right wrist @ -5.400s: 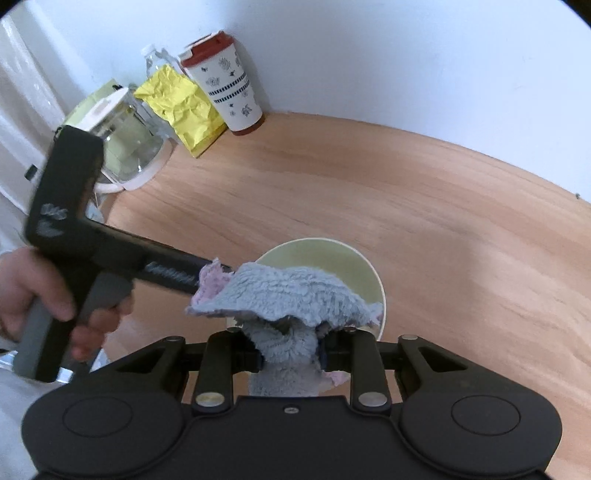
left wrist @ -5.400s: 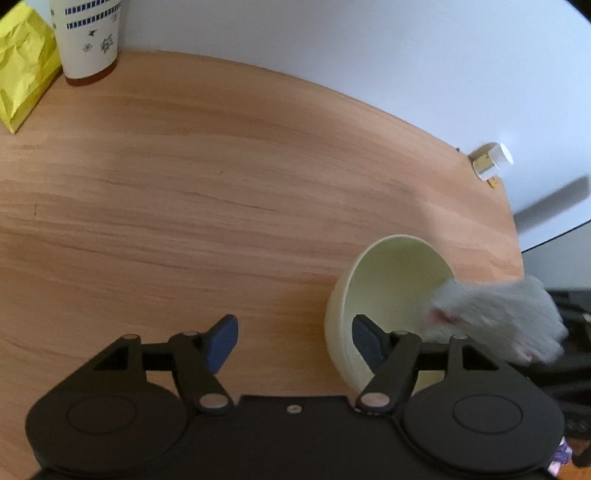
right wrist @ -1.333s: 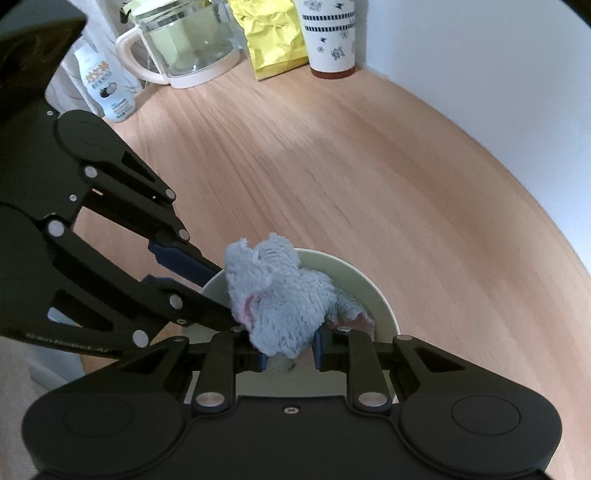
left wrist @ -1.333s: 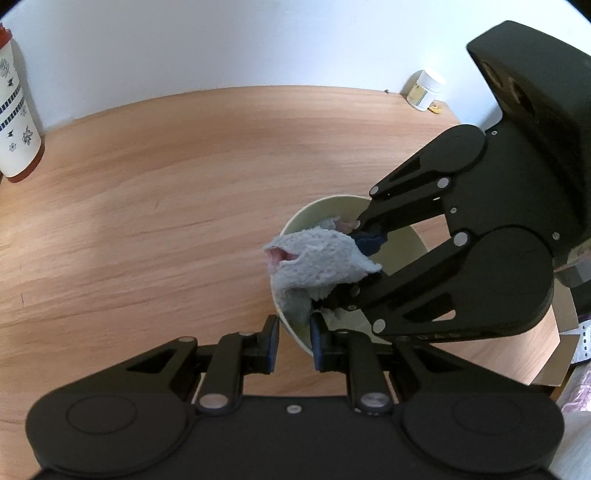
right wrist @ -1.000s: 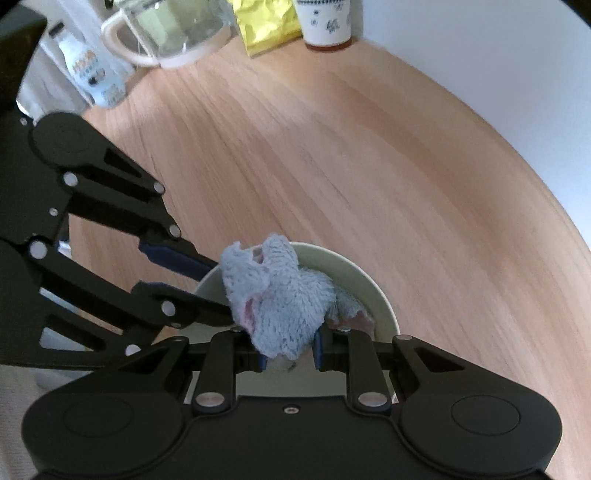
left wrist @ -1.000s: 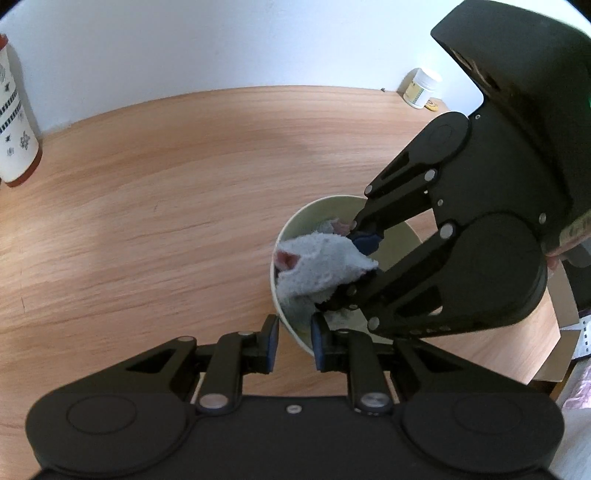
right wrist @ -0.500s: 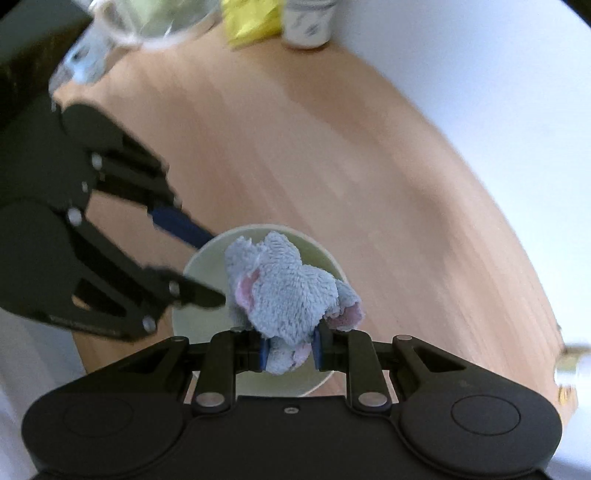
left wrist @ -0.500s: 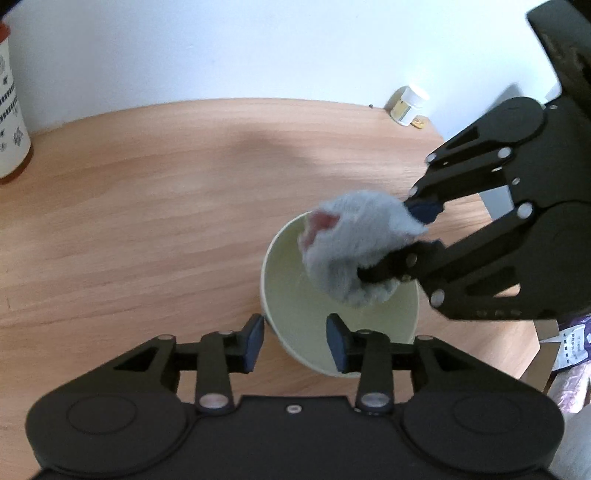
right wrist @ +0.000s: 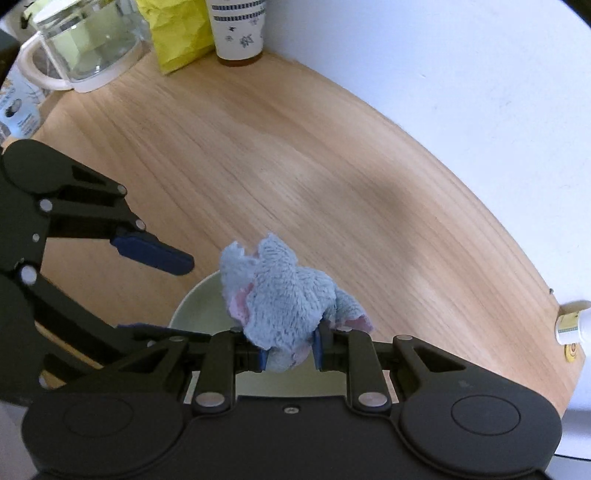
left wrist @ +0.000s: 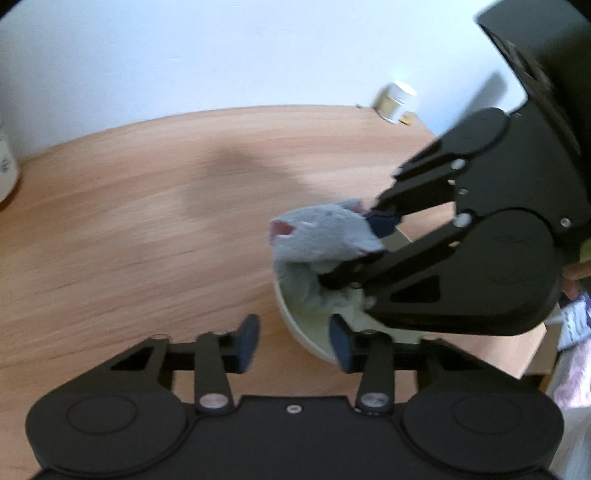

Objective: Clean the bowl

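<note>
A pale green bowl (left wrist: pixel 301 326) (right wrist: pixel 199 314) sits on the wooden table near its right edge. My right gripper (right wrist: pixel 290 354) (left wrist: pixel 351 251) is shut on a fluffy grey-blue cloth (right wrist: pixel 284 295) (left wrist: pixel 321 236). It holds the cloth over the bowl, and the lower folds hang against the bowl's inner left wall. My left gripper (left wrist: pixel 293 343) (right wrist: pixel 159 295) is open, with its blue pads either side of the bowl's near rim and nothing gripped. The right gripper hides most of the bowl's inside.
At the table's back left stand a paper cup (right wrist: pixel 236 29), a yellow bag (right wrist: pixel 177 33), a glass jug (right wrist: pixel 88 48) and a small bottle (right wrist: pixel 18 107). A small white-capped jar (left wrist: pixel 397 98) (right wrist: pixel 572 326) sits by the right edge, where the table (right wrist: pixel 332 166) ends.
My left gripper let go of the bowl's rim and opened wider. The right gripper lifted the cloth up from the bowl, then brought it over the bowl's left wall.
</note>
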`<action>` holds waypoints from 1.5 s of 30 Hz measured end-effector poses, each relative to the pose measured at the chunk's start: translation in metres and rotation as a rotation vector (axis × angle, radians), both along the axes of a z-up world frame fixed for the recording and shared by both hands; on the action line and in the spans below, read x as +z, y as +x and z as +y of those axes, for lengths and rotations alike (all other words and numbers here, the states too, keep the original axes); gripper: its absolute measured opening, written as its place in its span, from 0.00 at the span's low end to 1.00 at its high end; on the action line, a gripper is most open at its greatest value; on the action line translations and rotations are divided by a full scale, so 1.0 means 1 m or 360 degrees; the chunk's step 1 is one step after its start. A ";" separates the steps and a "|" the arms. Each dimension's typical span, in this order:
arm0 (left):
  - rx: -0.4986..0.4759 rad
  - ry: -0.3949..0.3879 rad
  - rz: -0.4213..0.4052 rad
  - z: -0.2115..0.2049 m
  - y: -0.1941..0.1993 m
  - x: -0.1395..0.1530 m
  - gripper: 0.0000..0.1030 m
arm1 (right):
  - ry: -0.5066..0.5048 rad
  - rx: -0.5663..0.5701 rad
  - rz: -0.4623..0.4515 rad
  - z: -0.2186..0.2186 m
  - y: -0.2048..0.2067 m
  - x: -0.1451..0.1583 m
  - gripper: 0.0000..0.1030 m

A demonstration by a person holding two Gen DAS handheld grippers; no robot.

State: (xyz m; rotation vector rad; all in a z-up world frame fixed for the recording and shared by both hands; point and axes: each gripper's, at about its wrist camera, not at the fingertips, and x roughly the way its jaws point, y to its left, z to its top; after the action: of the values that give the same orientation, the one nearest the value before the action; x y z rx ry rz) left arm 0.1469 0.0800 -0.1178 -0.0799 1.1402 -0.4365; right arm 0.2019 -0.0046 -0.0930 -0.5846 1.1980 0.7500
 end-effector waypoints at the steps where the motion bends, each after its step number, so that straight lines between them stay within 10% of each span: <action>1: -0.0020 0.0004 -0.0007 -0.002 0.001 -0.001 0.28 | 0.0000 -0.0018 0.0018 0.000 0.000 -0.001 0.24; 13: -0.0089 0.0032 -0.0050 -0.005 0.002 0.000 0.20 | 0.0011 -0.0238 0.0163 -0.021 0.010 -0.018 0.24; 23: -0.0078 0.0051 -0.0048 -0.007 0.006 0.004 0.10 | -0.0160 -0.0044 0.0298 -0.032 -0.002 -0.015 0.24; 32: -0.0096 0.0067 -0.0052 -0.007 0.004 0.003 0.11 | -0.0272 0.0149 -0.0081 -0.036 -0.035 0.035 0.25; 45: -0.0172 0.0044 -0.0056 -0.005 0.005 0.003 0.13 | -0.0487 0.0450 -0.0315 -0.007 -0.057 0.005 0.24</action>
State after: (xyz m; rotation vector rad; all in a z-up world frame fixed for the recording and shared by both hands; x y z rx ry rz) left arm 0.1514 0.0749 -0.1146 0.0135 1.1190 -0.5159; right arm 0.1452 -0.0114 -0.0885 -1.0744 1.0640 0.7296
